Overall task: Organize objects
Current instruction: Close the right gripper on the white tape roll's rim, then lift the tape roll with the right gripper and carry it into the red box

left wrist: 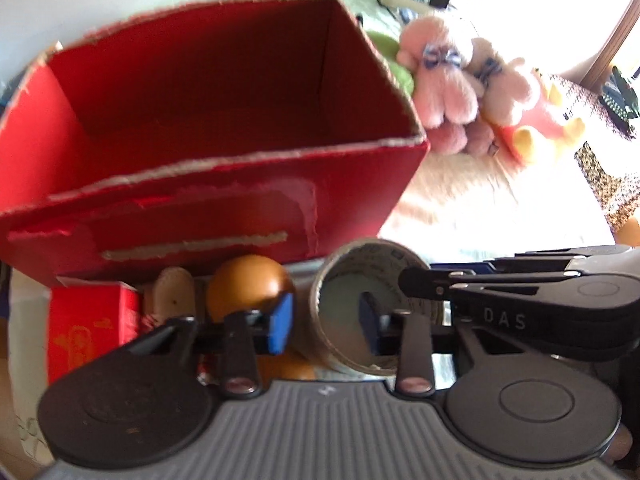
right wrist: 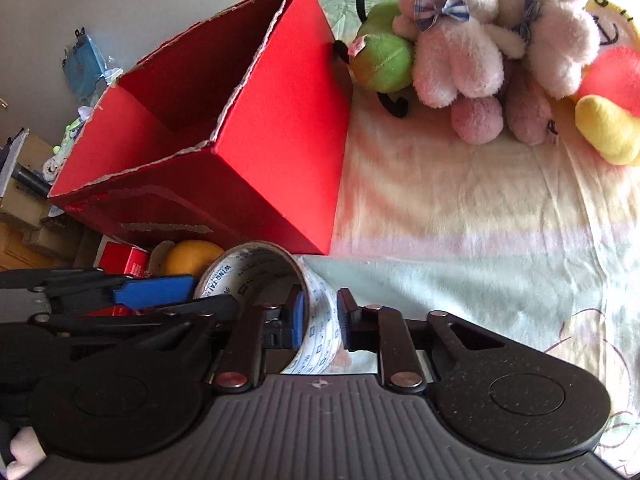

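A roll of printed packing tape [right wrist: 316, 312] stands on edge on the bed, just in front of an open red cardboard box [right wrist: 224, 152]. My right gripper [right wrist: 322, 322] is shut on the roll's wall, one finger inside the ring, one outside. My left gripper [left wrist: 326, 322] straddles the opposite wall of the tape roll [left wrist: 360, 308], one pad inside the ring; its blue pads are apart and a gap shows at the wall. The red box [left wrist: 208, 120] is empty inside as far as I see. The right gripper's arm [left wrist: 520, 296] lies at the right of the left wrist view.
An orange ball [left wrist: 248, 288], a small red carton [left wrist: 92, 320] and a pale object sit by the box's front. Pink plush toys [right wrist: 460, 48], a green plush [right wrist: 384, 56] and a red-yellow plush [right wrist: 608, 96] lie at the bed's head. Clutter stands left of the bed [right wrist: 480, 216].
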